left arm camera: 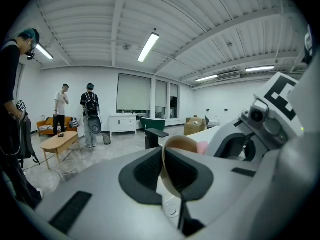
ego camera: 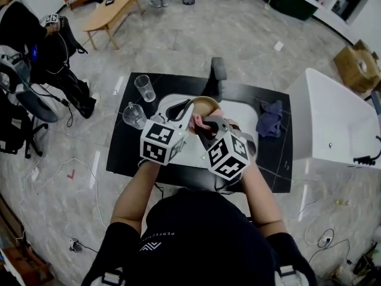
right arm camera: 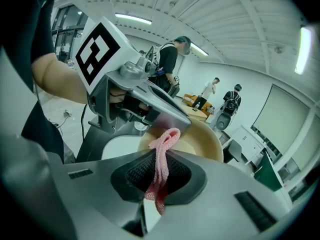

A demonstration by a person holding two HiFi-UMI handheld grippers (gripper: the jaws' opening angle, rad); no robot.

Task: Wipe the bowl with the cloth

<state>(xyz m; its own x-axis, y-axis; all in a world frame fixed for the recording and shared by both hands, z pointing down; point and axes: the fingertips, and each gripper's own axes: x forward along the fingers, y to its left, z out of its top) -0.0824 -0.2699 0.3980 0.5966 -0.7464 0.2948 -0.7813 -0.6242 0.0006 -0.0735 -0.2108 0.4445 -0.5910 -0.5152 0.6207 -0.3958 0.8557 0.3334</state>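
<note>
We clamped our left gripper (left arm camera: 163,174) on the rim of the bowl (left arm camera: 181,144) and pinched the pink cloth (right arm camera: 161,159) in our right gripper (right arm camera: 159,181) at its mouth.

**Little to read: shirt print and coded squares**

On the back of the person's dark shirt (ego camera: 196,231), near the bottom edge of the head view, runs a short line of small white capitals (ego camera: 158,234). It is upside down to the camera and sits just beside a white angular logo (ego camera: 150,246). The letters are too small to read with certainty.

The left marker cube (ego camera: 159,143), on the left gripper (left arm camera: 164,160), and the right marker cube (ego camera: 229,155), on the right gripper (right arm camera: 160,170), bear black-and-white square code patterns rather than letters or numbers.

On the floor, off the left edge of the black table (ego camera: 128,159), lies a red tick-shaped mark (ego camera: 71,174).

Nothing else is legible.
</note>
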